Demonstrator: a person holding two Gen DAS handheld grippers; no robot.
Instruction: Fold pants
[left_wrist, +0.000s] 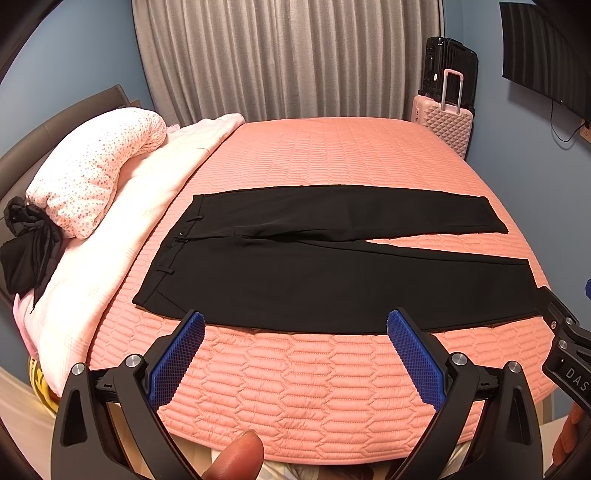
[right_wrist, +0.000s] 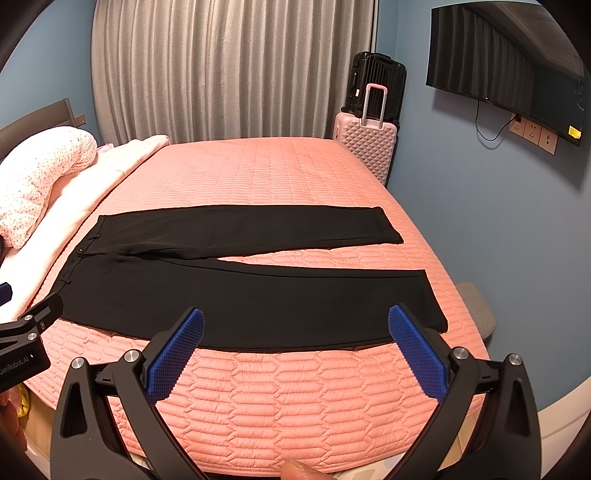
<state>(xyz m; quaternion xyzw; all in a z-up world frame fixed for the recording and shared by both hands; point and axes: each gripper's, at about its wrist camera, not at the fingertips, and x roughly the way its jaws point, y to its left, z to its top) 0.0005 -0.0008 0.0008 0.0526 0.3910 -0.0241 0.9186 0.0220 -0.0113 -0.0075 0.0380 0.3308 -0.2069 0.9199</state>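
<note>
Black pants (left_wrist: 295, 273) lie flat and unfolded on the pink quilted bed (left_wrist: 314, 387), waistband to the left, both legs stretched to the right with a narrow gap between them. They also show in the right wrist view (right_wrist: 240, 291). My left gripper (left_wrist: 295, 325) is open and empty, hovering above the bed's near edge, its blue pads (left_wrist: 177, 362) just short of the pants' near edge. My right gripper (right_wrist: 295, 325) is open and empty, near the lower leg's hem end. The right gripper's body (left_wrist: 565, 343) shows at the left view's right edge.
A white duvet and a spotted pillow (left_wrist: 92, 173) lie at the bed's left end, with a black garment (left_wrist: 26, 247) beside them. Pink and black suitcases (right_wrist: 365, 140) stand at the far right corner. A TV (right_wrist: 506, 62) hangs on the blue wall. A grey stool (right_wrist: 476, 306) sits right of the bed.
</note>
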